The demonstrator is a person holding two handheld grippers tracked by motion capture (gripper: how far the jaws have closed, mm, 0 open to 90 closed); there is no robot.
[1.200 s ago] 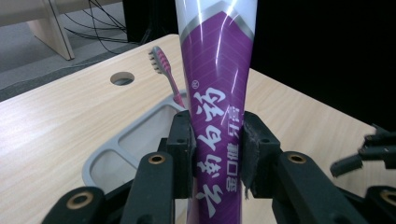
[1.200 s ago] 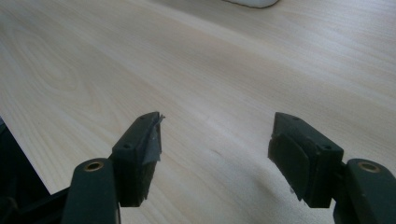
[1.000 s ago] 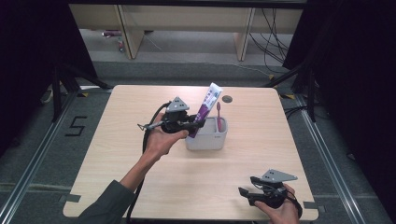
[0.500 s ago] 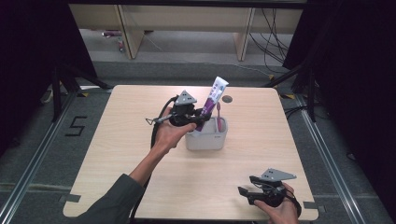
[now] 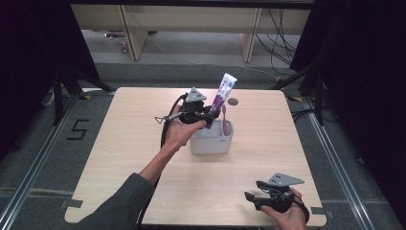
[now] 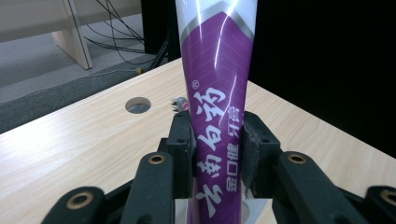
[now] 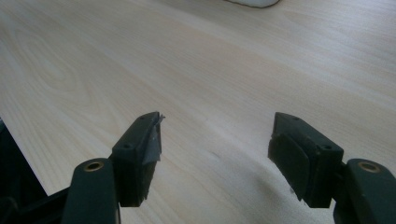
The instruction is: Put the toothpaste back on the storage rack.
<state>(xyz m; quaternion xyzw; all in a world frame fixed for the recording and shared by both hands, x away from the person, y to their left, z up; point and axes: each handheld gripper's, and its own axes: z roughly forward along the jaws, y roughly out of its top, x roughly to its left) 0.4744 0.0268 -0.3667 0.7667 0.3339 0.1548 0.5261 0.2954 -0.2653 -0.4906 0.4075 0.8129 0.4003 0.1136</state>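
From my station I count one light wooden counter (image 5: 143, 158) with one round dark hole (image 5: 233, 101) near its far edge, and on it one pale grey rectangular plastic holder (image 5: 212, 142). There is one purple-and-white toothpaste tube (image 5: 222, 94), and one pink toothbrush (image 5: 224, 120) standing in the holder. I count two black hand-held grippers, the left hand-held gripper (image 5: 207, 116) and the right hand-held gripper (image 5: 250, 200), each with one grey three-cornered plate on top, and two hands, one on each.
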